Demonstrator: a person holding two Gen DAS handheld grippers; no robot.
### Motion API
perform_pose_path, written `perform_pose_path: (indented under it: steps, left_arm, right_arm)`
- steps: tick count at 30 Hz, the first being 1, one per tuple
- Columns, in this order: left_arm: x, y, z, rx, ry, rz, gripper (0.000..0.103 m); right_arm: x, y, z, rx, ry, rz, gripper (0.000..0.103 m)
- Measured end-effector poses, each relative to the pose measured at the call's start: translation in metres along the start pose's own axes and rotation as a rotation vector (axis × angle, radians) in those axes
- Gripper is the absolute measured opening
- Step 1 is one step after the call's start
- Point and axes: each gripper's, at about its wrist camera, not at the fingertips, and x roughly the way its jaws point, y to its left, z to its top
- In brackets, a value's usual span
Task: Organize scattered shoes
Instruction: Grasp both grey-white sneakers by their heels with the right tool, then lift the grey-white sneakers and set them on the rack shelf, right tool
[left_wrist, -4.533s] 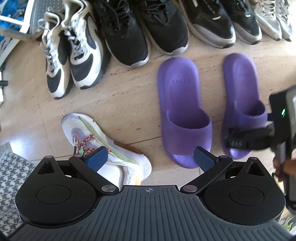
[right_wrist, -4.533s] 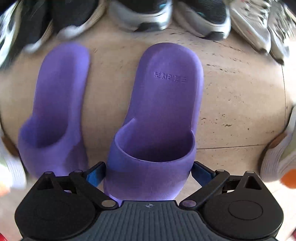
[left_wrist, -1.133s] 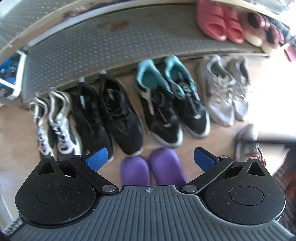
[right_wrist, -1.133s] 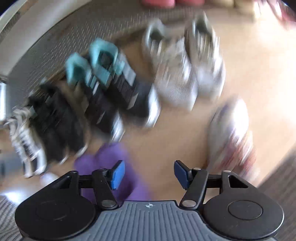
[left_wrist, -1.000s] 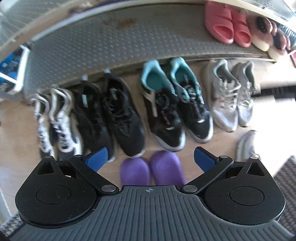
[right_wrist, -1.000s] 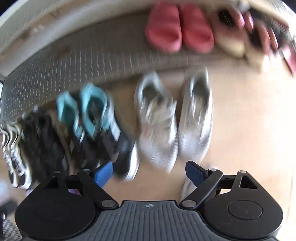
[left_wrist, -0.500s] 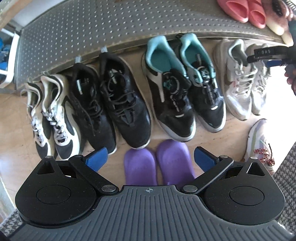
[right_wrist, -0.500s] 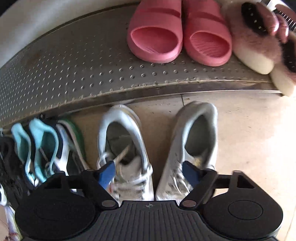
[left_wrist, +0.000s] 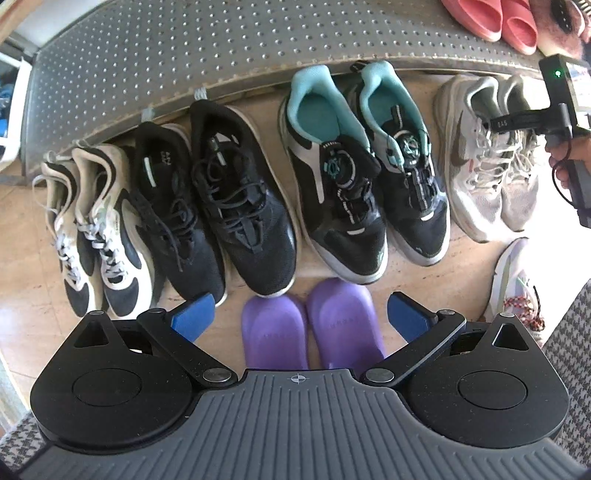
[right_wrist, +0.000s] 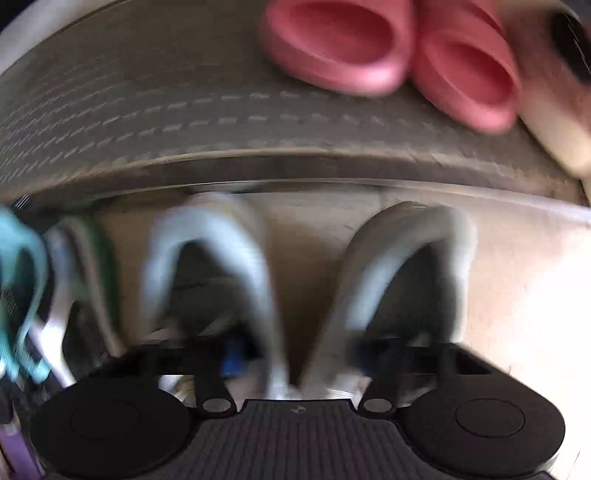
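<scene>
Our right gripper (right_wrist: 297, 356) has just been closing astride the inner collars of the grey sneakers (right_wrist: 207, 218) (light, padded, squashy); blur hides any pinch. Our left gripper (left_wrist: 299, 314) gapes empty.

Beige stone floor under a metal shelf

A grey perforated shelf (left_wrist: 184, 62) spans twelve o'clock; pale tiled floor (left_wrist: 22, 295) below; houndstooth mat (left_wrist: 569, 332) at four o'clock.
</scene>
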Motion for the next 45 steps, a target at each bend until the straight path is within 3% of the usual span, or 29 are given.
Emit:
perform_pose_path:
  steps: [5, 8, 15, 18, 21, 23, 29, 31, 33, 34, 36, 41, 43, 45]
  left_arm:
    - [-0.012, -0.003, -0.016, 0.006, -0.042, -0.006, 0.102]
    - [-0.027, -0.01, -0.034, 0.024, -0.083, -0.036, 0.102]
    - [-0.06, -0.038, -0.072, 0.105, -0.166, -0.118, 0.102]
    - [-0.063, -0.046, -0.072, 0.106, -0.183, -0.103, 0.102]
    - [-0.066, -0.052, -0.068, 0.09, -0.189, -0.104, 0.102]
    - [-0.067, -0.055, -0.065, 0.087, -0.185, -0.125, 0.102]
    - [-0.071, -0.056, -0.046, 0.078, -0.177, -0.154, 0.102]
    - [-0.071, -0.053, -0.04, 0.053, -0.18, -0.141, 0.102]
    - [-0.072, -0.051, -0.034, 0.03, -0.18, -0.136, 0.102]
    - [-0.072, -0.05, -0.033, 0.024, -0.182, -0.139, 0.102]
    - [-0.072, -0.052, -0.034, 0.037, -0.181, -0.142, 0.102]
    - [-0.069, -0.057, -0.039, 0.059, -0.173, -0.144, 0.102]
    - [-0.069, -0.057, -0.04, 0.06, -0.173, -0.142, 0.102]
    - [-0.068, -0.058, -0.042, 0.06, -0.175, -0.137, 0.102]
  right_arm:
    - [-0.046, 0.007, -0.017, -0.027, -0.052, -0.026, 0.018]
    - [-0.094, 0.014, -0.035, -0.042, -0.13, -0.062, 0.017]
    - [-0.235, 0.017, -0.098, 0.062, -0.334, -0.092, 0.016]
    - [-0.287, 0.019, -0.11, 0.085, -0.4, -0.121, 0.016]
    - [-0.326, 0.02, -0.103, 0.092, -0.466, -0.161, 0.016]
    - [-0.336, 0.013, -0.081, 0.086, -0.504, -0.191, 0.016]
    - [-0.36, 0.009, 0.017, 0.057, -0.649, -0.275, 0.016]
    - [-0.354, 0.009, 0.058, 0.045, -0.681, -0.284, 0.024]
    - [-0.342, 0.009, 0.083, 0.061, -0.685, -0.314, 0.054]
    - [-0.332, 0.012, 0.095, 0.05, -0.72, -0.369, 0.057]
    - [-0.329, 0.01, 0.1, 0.085, -0.745, -0.347, 0.057]
    - [-0.354, 0.0, 0.076, 0.194, -0.882, -0.247, 0.064]
    - [-0.368, -0.001, 0.055, 0.197, -0.936, -0.226, 0.086]
    - [-0.368, -0.005, 0.04, 0.188, -0.943, -0.189, 0.088]
